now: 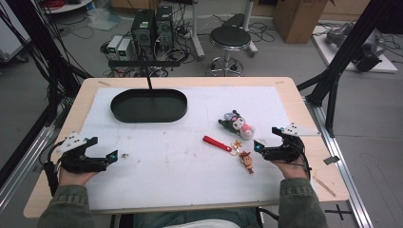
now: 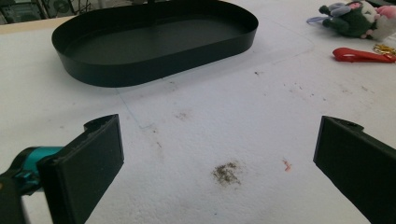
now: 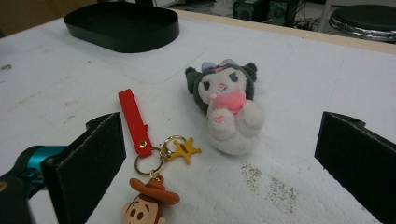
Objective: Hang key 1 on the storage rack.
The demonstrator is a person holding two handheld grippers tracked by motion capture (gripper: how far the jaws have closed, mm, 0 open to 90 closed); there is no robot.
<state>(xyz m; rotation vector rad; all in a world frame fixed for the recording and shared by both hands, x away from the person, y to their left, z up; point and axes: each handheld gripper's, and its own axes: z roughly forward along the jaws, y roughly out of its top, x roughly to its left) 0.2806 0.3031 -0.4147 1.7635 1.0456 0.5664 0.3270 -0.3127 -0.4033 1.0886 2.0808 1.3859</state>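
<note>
A black oval tray (image 1: 148, 105) (image 2: 154, 42) (image 3: 122, 26) stands at the back left of the white mat. A small plush toy (image 1: 237, 125) (image 3: 227, 105) (image 2: 357, 19) in grey, white and pink lies right of centre. Beside it lies a keychain with a red strap (image 1: 217, 143) (image 3: 134, 122) (image 2: 358, 55), a gold star (image 3: 184, 150) and a cowboy figure (image 1: 246, 161) (image 3: 147, 203). My left gripper (image 1: 105, 148) (image 2: 219, 154) rests open at the front left, over bare mat. My right gripper (image 1: 267, 138) (image 3: 224, 154) is open just right of the keychain, nothing between its jaws.
The white mat (image 1: 180, 161) covers most of the wooden table (image 1: 304, 109) and carries small dirt marks (image 2: 226, 171). Beyond the far edge stand a black stool (image 1: 230, 38), computer cases (image 1: 152, 26) and cables. Black frame posts (image 1: 347, 52) flank the table.
</note>
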